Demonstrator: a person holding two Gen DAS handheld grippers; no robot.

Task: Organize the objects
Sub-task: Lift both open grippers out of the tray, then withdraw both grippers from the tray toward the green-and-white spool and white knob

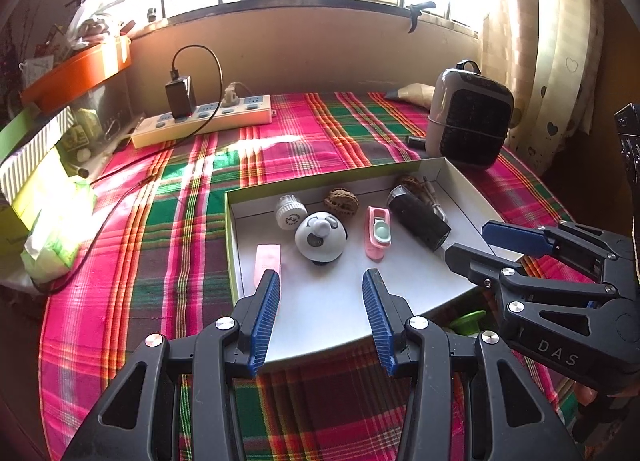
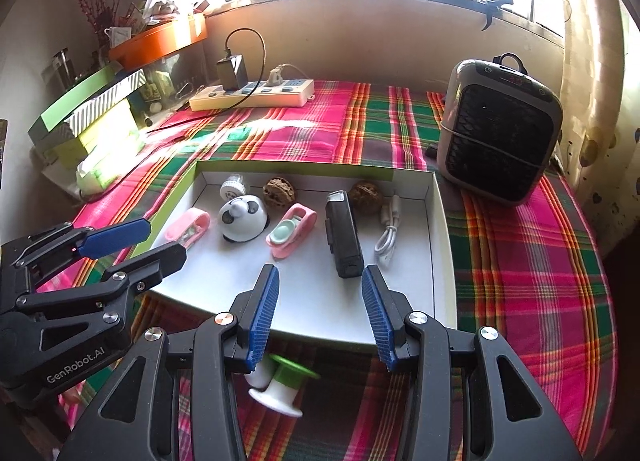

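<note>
Nearest the left wrist camera, the left gripper (image 1: 320, 293) hangs with its blue-padded jaws well apart and nothing between them, over the near edge of the shallow white box (image 1: 320, 325) lying on the plaid tablecloth (image 1: 160, 245). Beyond the jaws, inside the box, sit a panda-faced dome (image 1: 320, 237), a pink clip (image 1: 377, 233), a black device (image 1: 420, 217), a round white piece (image 1: 289, 212), a walnut (image 1: 341, 201) and, at the left wall, a second pink clip (image 1: 267, 261). The right gripper (image 1: 472, 241) reaches in from the right over the box's right rim, jaws parted and empty. In the right wrist view, the right gripper (image 2: 320, 293) also stands open over the box's near edge (image 2: 332, 325); a green and white spool (image 2: 280, 383) lies on the cloth under its left finger, outside the box. The black device (image 2: 343, 239) and a white cable (image 2: 389, 235) lie just ahead of the jaws, a heater (image 2: 496, 129) further off
</note>
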